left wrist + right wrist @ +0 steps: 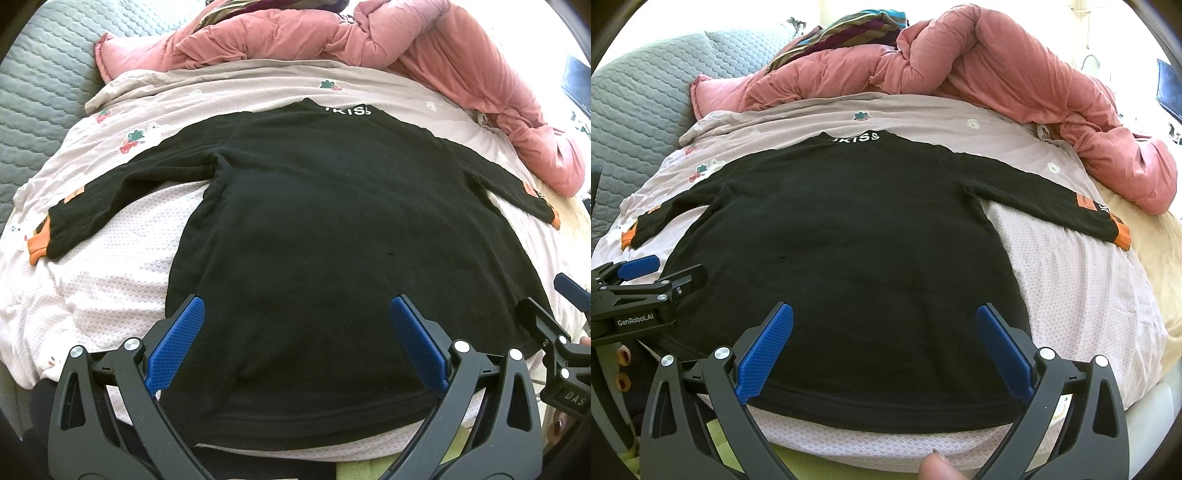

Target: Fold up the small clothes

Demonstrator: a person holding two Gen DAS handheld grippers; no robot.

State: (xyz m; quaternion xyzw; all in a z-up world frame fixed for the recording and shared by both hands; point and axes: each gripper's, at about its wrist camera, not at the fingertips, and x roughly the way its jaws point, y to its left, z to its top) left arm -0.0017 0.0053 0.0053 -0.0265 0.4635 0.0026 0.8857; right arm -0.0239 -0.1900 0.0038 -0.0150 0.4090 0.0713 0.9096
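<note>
Fingertip (938,469) beneath right tongs (884,354) only.

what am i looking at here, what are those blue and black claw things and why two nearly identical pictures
They are two hand-held claws, one in each of a person's hands, each carrying its own wide-angle camera. One picture looks along the left claw, the other along the right claw. Both are open and hold nothing. In front of them a black long-sleeved top with orange cuffs lies flat, sleeves spread, on a pale printed bedsheet. A pink quilt is bunched up behind it. Nothing is folded yet.
</note>
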